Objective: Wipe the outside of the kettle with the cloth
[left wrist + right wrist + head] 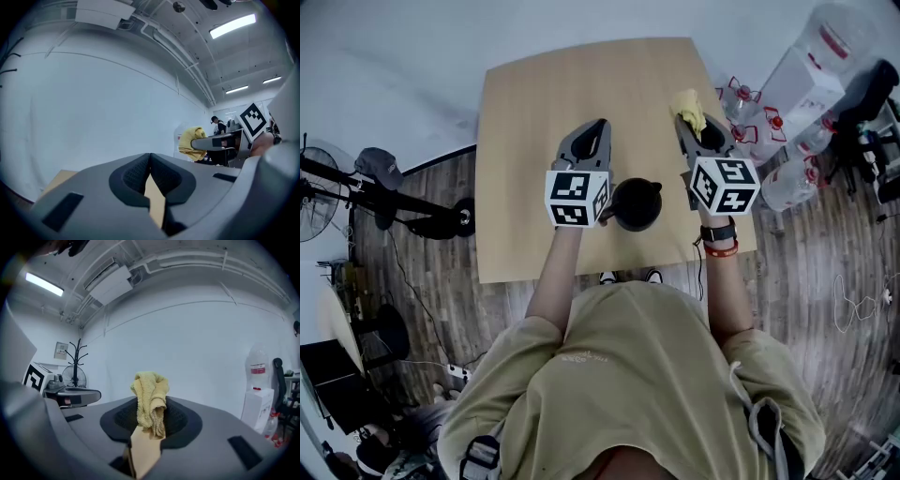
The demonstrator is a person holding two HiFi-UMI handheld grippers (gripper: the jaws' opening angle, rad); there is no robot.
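Nearest your body, the small round black kettle point(636, 203) stands on the light wooden square table point(581, 84), between your grippers' marker cubes. It seems to sit just beside the left cube, though contact is hard to judge from above. Your left gripper point(598, 125) points away over the tabletop, jaws closed together on nothing. Your right gripper point(686, 120) is clamped on the crumpled yellow terry cloth point(690, 107), which bunches past its tips, apart from the kettle. Beyond the table's right edge, clear plastic bottles point(750, 129) crowd the floor.

Wood counter point(581, 103) sat on plank floor point(825, 253). Water bottles point(766, 131) clustered by its rt edge. Fan point(314, 211) at far left, coat rack point(78, 357) nr wall.
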